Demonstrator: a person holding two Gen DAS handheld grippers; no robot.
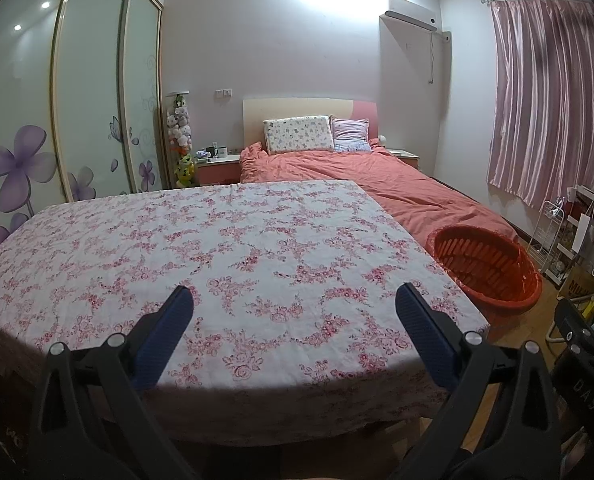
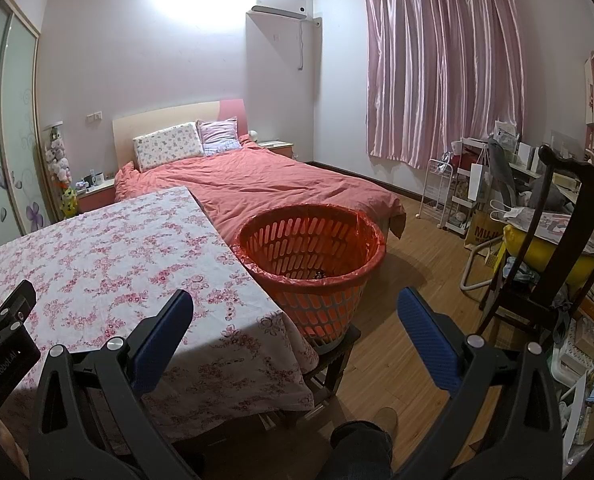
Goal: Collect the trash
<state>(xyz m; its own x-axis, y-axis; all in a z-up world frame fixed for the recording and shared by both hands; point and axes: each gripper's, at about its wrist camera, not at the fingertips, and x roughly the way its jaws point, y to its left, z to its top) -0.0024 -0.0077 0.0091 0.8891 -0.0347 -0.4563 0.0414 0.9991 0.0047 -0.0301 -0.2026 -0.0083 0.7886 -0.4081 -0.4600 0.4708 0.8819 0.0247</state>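
Observation:
An orange slotted basket [image 2: 313, 264] lined with a red bag stands on a dark stool at the table's right edge; something small and dark lies at its bottom. It also shows in the left wrist view [image 1: 485, 268]. My left gripper [image 1: 295, 300] is open and empty above the near edge of the table with the floral cloth [image 1: 217, 248]. My right gripper [image 2: 295, 304] is open and empty, in front of the basket, above the table's right corner [image 2: 137, 256]. The left gripper's body [image 2: 5, 336] shows at the left of the right wrist view. No loose trash shows on the cloth.
A bed with a salmon cover [image 2: 265, 184] stands behind the table. A dark wooden chair [image 2: 545, 248] and cluttered shelves [image 2: 473, 184] fill the right side. A wardrobe with flower doors [image 1: 77, 120] is at left. Wooden floor [image 2: 409, 264] lies between the basket and the chair.

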